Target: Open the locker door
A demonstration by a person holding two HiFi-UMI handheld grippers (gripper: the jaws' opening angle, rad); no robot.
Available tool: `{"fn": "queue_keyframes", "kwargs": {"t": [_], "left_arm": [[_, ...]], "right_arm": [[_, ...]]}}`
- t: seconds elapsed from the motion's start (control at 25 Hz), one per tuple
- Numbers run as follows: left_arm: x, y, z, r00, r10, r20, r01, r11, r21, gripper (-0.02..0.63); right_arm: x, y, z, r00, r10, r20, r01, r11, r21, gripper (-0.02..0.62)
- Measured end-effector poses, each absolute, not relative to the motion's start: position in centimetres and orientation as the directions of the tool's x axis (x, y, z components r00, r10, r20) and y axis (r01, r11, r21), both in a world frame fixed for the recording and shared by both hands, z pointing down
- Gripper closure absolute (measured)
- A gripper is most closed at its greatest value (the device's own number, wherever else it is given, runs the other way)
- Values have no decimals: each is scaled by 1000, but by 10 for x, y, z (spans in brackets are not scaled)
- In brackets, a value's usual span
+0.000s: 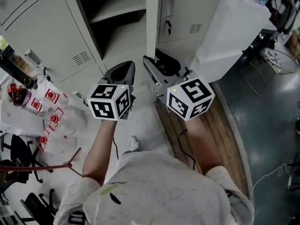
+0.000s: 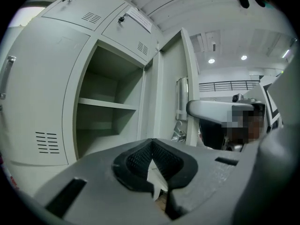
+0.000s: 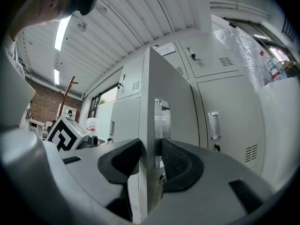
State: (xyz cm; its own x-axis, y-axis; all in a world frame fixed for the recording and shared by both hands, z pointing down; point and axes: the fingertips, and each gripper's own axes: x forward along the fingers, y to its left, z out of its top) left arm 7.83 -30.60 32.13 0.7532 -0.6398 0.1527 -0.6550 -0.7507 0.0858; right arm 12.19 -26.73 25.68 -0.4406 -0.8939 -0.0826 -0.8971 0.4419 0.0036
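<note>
The grey locker door (image 1: 152, 27) stands swung out toward me, edge-on in the head view, beside the open compartment (image 1: 117, 18) with its shelf. My right gripper (image 1: 157, 62) straddles the door's free edge. In the right gripper view the door (image 3: 164, 102) runs up between the jaws of my right gripper (image 3: 151, 161). One pad (image 3: 124, 161) lies on its left face, and the other pad (image 3: 180, 165) sits by the metal handle (image 3: 161, 121). My left gripper (image 1: 123, 69) hangs shut and empty in front of the open compartment (image 2: 105, 121); in its own view its tip (image 2: 151, 156) holds nothing.
Shut lockers flank the open one: a large door (image 1: 42, 36) on the left, a keyed one (image 1: 187, 13) on the right. A white wrapped block (image 1: 239, 27) stands further right. Red-and-white clutter (image 1: 51, 107) and a black chair (image 1: 18, 158) sit at my left. Wooden boards (image 1: 206, 125) lie underfoot.
</note>
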Motion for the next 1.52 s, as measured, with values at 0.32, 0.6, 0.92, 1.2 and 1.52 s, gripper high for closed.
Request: {"fn": "queue_keyframes", "kwargs": {"t": [0.32,0.6,0.92,1.2,1.52], "left_arm": [[104,-312,321,797,-585,150,-601,-794,91,600],[126,-315,322,832,-534,151,-550,-829,98,600],[148,-313,324,868,-474,145,-490,-865,105,600],[158,-316,324,890,-433,144,-450,-886,114,600],[165,-322,330,908,-389,153,-408,-906,117,600]], "right_arm": [[146,-260,257,-431,-895,-116,-899,438,-33,458],[166,-255,255,-393,-911,-127,-917,399,-22,460],[189,-248,257,-313,-942,-121,-948,317,-11,476],[212,-245,256,-235,-963,-130,-970,240,-24,497],[240,-248,258,-144,-979,-141,-987,153,-57,508]]}}
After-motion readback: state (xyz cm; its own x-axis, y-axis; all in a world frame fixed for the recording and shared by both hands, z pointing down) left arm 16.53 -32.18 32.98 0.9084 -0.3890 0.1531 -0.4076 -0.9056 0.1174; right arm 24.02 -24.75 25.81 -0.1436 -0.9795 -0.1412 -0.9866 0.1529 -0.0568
